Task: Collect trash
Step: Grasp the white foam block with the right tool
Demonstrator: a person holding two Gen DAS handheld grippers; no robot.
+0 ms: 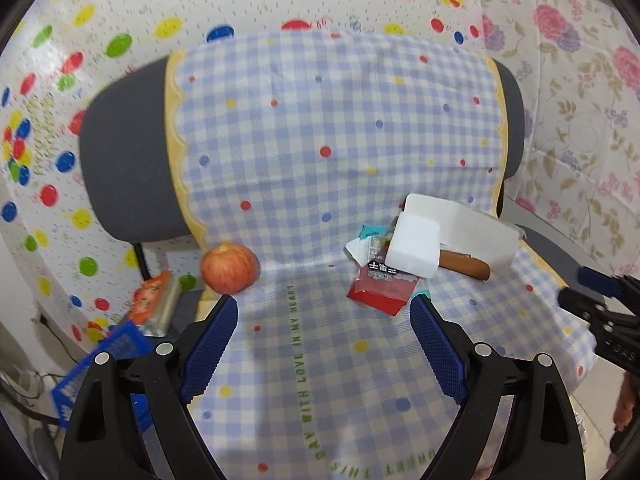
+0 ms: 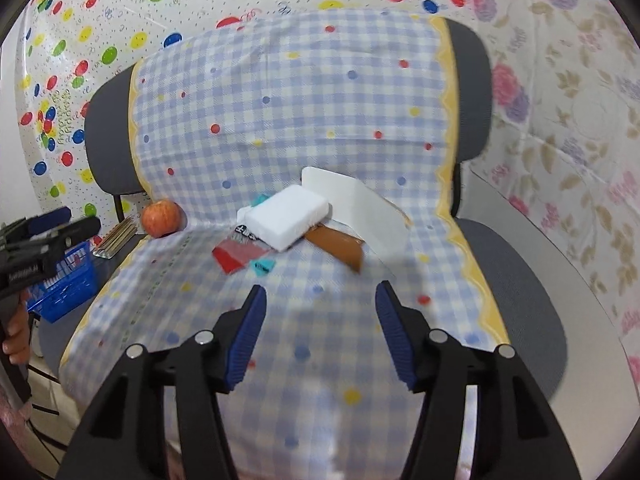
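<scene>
Left gripper [image 1: 324, 300]: I see it open, empty.
Right gripper [image 2: 320, 292]: open, empty.
Red wrapper [image 1: 380, 290]: on chair cloth [image 1: 304, 152], under white block [image 1: 414, 248].

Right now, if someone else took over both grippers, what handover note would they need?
Left gripper: open, empty, above the chair seat.
Right gripper: open, empty.
Trash pile on the checked cloth: red wrapper, white foam block, white card, brown sausage.
Apple sits apart at the seat's left edge.
Blue basket beside the chair.
Nothing is gripped; the whole pile remains.
</scene>
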